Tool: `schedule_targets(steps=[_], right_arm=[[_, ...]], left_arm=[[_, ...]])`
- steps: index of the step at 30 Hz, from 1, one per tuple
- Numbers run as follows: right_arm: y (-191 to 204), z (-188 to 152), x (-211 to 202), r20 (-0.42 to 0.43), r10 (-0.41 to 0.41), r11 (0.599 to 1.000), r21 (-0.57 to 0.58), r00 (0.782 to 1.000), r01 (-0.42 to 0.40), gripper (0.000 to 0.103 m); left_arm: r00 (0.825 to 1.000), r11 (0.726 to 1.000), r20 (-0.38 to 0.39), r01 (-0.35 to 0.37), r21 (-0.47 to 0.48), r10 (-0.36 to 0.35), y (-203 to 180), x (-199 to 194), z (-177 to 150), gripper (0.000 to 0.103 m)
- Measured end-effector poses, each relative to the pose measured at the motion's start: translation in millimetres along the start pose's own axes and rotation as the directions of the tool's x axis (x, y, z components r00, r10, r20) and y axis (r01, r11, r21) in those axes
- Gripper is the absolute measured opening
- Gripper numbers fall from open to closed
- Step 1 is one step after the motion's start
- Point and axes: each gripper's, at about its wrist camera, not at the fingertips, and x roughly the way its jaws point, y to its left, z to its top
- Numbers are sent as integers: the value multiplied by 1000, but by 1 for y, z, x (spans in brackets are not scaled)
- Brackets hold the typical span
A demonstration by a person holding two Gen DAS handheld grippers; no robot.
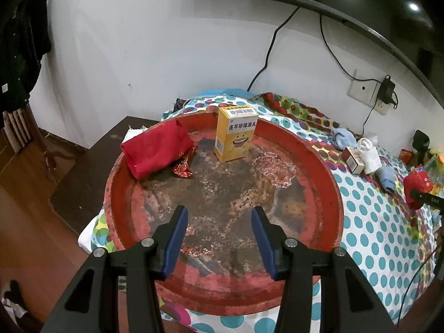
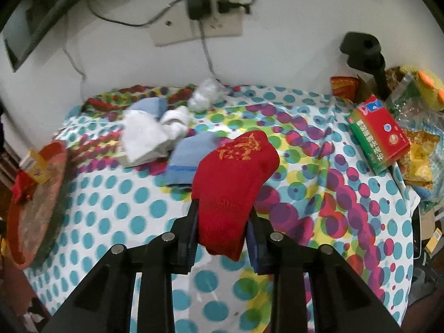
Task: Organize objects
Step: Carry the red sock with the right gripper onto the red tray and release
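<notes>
My left gripper (image 1: 219,212) hangs open over the worn round red tray (image 1: 330,188), with nothing between its blue pads. At the tray's far side lie a folded red sock (image 1: 156,148), a red foil wrapper (image 1: 184,165) and an upright yellow box (image 1: 236,136). My right gripper (image 2: 223,211) is shut on another red sock (image 2: 236,177) with gold embroidery, held above the dotted cloth (image 2: 116,211). Behind it lie a blue sock (image 2: 191,152) and white socks (image 2: 144,136). The tray (image 2: 14,236) is at the far left of the right wrist view.
A red-and-green box (image 2: 377,133), snack bags (image 2: 419,149) and a black stand (image 2: 366,52) crowd the table's right edge. A small brown box (image 1: 352,159) sits by the socks. A wall socket with cables (image 2: 199,25) is behind; a dark side table (image 1: 91,172) is to the tray's left.
</notes>
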Motion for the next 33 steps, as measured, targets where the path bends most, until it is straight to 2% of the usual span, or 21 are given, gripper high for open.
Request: schedule_targets(steps=[8,9,14,18,25,26,32,33], right_arm=[[65,1,-26,13,114,987,-116,993,-111,28],[98,-8,-36,12,127,983,-132,992,-124,28],[171,-18,-52,-13,206,952,-227,979,-203,28],[237,-35,-63,-53,270,912,-307,961,-273,28],[298,-47,-55,-137,326,845,-402,935,-353,28],[324,-43,-47,-150,329,837,-410,932,-361,28],[351,-54,-31,-213,327,808,-443,921,-389,28],[373,-48,-24,-223,325,804,-446,919,-392,28]], left_arm=[[1000,1000,0,5,-24,-5,6,-3,1,49],[1000,1000,-4,-2,-25,2,7,-3,1,49],[999,999,-11,-33,-40,32,15,-3,2,49],[998,996,-1,-65,-56,65,26,-7,4,49],[993,989,-4,-114,-96,114,48,-10,5,49],[994,988,-5,-113,-102,113,50,-10,5,49],[992,984,-10,-127,-128,127,62,-13,5,49],[991,982,-10,-135,-133,135,65,-14,5,49]])
